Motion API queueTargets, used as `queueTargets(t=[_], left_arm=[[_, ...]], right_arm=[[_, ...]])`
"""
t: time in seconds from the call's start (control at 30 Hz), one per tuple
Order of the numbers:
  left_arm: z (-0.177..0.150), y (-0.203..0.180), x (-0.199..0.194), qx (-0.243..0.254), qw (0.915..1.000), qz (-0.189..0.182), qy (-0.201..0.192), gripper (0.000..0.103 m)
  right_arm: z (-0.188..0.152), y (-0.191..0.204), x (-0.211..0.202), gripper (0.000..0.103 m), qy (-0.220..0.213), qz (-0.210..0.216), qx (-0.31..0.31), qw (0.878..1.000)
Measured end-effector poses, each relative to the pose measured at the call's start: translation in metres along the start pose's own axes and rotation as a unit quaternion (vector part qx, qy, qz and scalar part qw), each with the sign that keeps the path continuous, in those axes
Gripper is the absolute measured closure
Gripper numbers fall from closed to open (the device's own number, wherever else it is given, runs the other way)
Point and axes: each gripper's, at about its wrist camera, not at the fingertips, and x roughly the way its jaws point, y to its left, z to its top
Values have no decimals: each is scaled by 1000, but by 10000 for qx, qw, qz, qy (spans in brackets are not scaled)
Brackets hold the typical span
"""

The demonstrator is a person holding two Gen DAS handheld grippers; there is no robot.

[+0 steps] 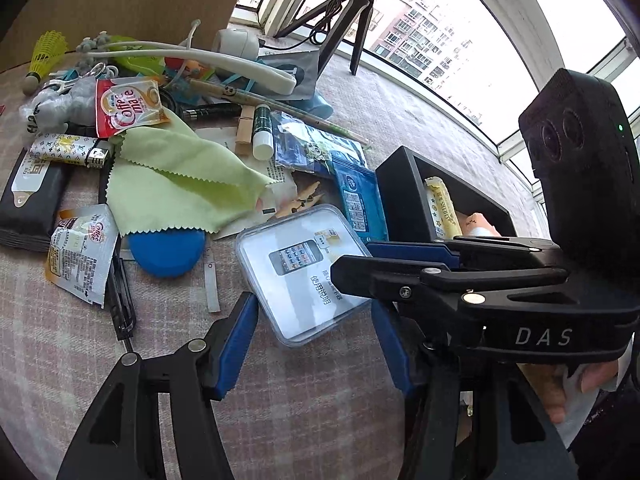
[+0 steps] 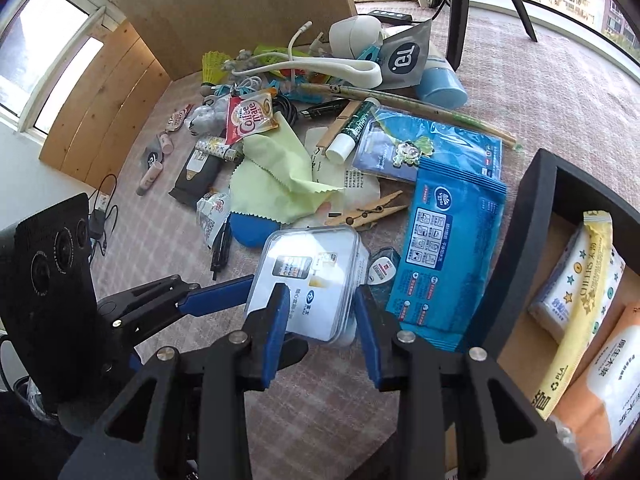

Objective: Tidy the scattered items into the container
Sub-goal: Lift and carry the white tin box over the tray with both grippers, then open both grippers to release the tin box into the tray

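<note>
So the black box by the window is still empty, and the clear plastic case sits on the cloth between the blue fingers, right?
Not quite: the black box already holds packets, as the right wrist view shows. The clear case does sit between the blue fingers.

Clear case [image 2: 308,276] lies left of wipes pack [image 2: 444,252], container [image 2: 516,248] further right

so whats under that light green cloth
A blue round thing pokes out from under the green cloth at its near edge, and white paper shows under its right side. Whatever else lies beneath the cloth is covered.
</note>
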Motion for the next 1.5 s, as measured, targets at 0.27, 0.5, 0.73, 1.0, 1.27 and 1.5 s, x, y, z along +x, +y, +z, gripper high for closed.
queueTargets(t=[0.27,0.5,0.73,1.0,1.27,1.5], left_arm=[[7,-29,-3,300,9995,-84,-29,48],[19,-79,-2,884,9956,-299,-2,47],[28,-162,23,1671,9830,-729,207,47],[24,-261,54,2556,9581,-1209,459,47],[27,-266,47,2671,9554,-1202,387,48],[32,-209,43,2118,9725,-856,453,48]], right_arm=[[-11,-11,-29,69,-257,2,262,9993],[-30,-33,-76,69,-709,-198,577,9956],[-67,-82,-138,69,-1191,-635,1207,9835],[-111,-143,-208,69,-1555,-1295,1905,9606],[-132,-173,-244,69,-1851,-1779,2292,9389],[-123,-157,-223,42,-1752,-1691,1928,9506]])
